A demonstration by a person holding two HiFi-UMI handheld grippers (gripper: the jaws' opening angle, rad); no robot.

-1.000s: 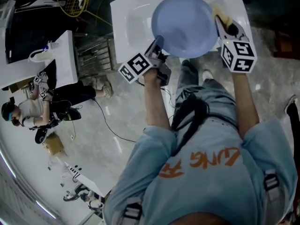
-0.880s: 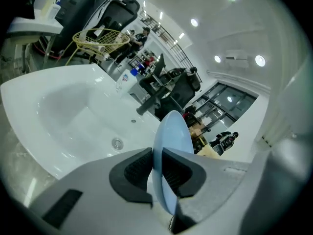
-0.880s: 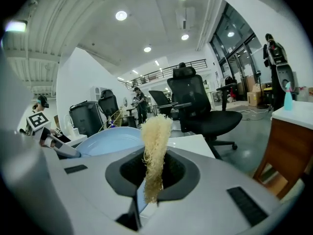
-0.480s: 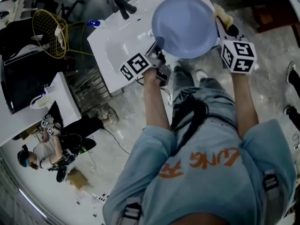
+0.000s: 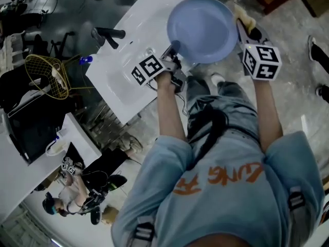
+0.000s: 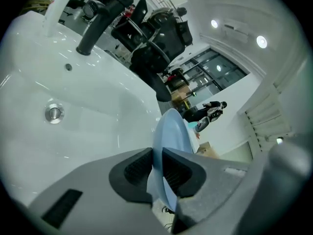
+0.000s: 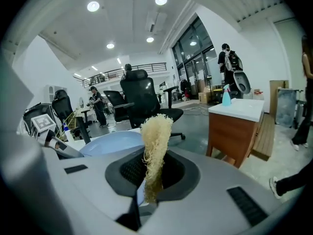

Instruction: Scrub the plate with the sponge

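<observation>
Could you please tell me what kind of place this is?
Likely a large open office or lab hall, not a home kitchen: a freestanding white sink with a black faucet stands near black office chairs, and a wooden counter sits before tall glass walls.

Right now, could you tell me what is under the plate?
In the head view, the plate hangs over one corner of the white sink and the grey floor. Whatever lies directly beneath it is covered by the plate itself.
</observation>
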